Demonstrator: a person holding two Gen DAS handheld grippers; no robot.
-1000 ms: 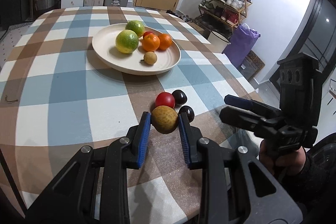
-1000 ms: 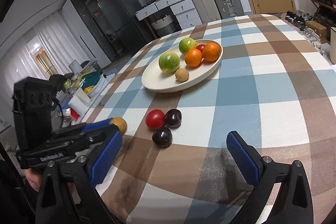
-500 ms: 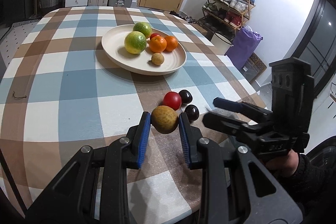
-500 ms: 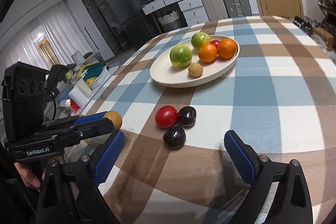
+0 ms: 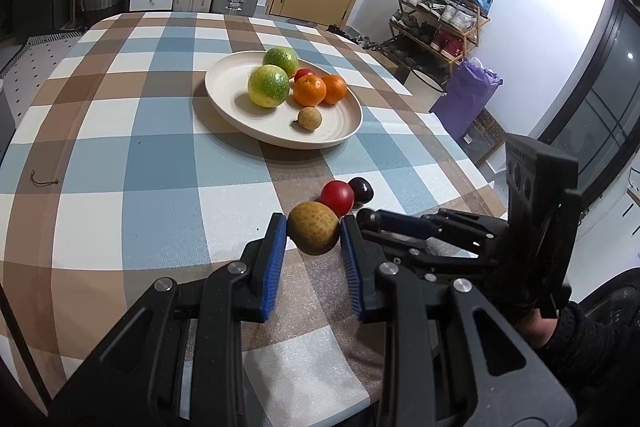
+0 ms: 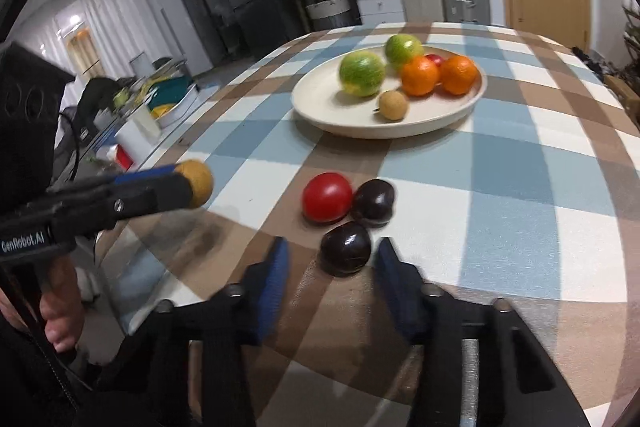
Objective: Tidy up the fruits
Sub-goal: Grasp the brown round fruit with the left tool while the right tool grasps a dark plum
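Note:
My left gripper is shut on a yellow-brown round fruit and holds it above the table; it also shows in the right wrist view. My right gripper is open, its fingers on either side of a dark plum on the cloth, apart from it. A red tomato and a second dark plum lie just beyond. A cream plate holds two green citrus, two oranges, a red fruit and a small tan fruit.
The table has a blue, brown and white checked cloth. Its right edge runs close to the loose fruits. Suitcases, drawers and a door stand behind the table; a shoe rack and a purple bag are on the right.
My right gripper has moved forward and narrowed around the nearest dark plum. My left gripper has kept the yellow-brown fruit and risen a little.

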